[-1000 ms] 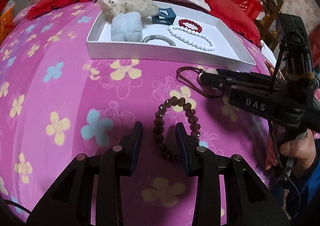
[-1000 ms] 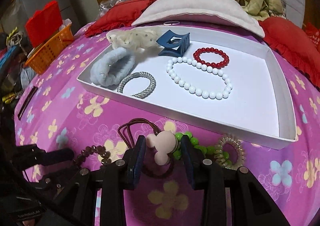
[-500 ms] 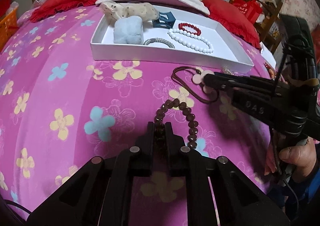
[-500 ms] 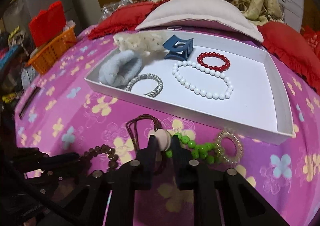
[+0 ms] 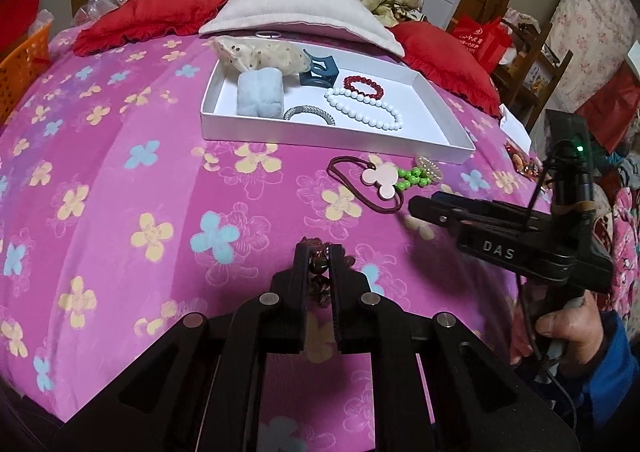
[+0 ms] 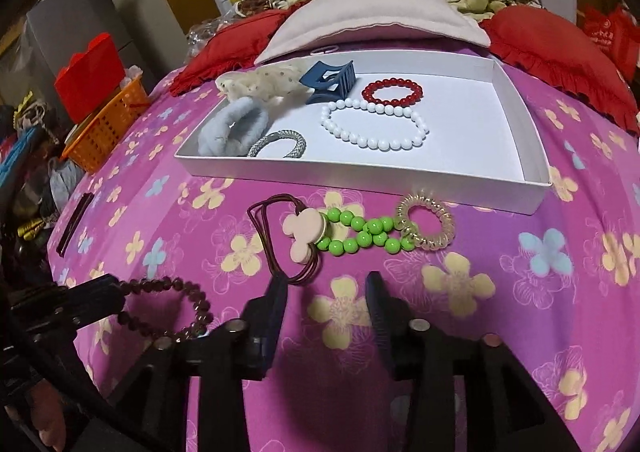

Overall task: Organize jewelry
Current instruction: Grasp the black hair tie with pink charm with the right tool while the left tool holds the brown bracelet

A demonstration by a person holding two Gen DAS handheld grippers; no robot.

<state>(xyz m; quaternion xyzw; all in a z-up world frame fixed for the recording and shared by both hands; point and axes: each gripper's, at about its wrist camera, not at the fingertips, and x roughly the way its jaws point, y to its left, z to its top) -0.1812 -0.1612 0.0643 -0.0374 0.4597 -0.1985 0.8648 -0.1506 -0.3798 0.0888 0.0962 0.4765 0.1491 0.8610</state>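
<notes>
Dark beaded bracelet (image 6: 172,306), near left on the bed, is being pinched in the closed left tongs (image 5: 319,258) for the far white tray (image 6: 532,156); right tongs (image 6: 326,286), opening empty, are needing a regrasp of the hair tie (image 6: 280,236).

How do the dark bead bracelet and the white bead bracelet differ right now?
The dark bead bracelet is outside the white tray, pinched in the shut left gripper; the white bead bracelet lies free inside the tray. The dark one's beads look brownish and faceted, the white one's smooth and round. The white loop looks larger. Both are single-strand bead loops.
</notes>
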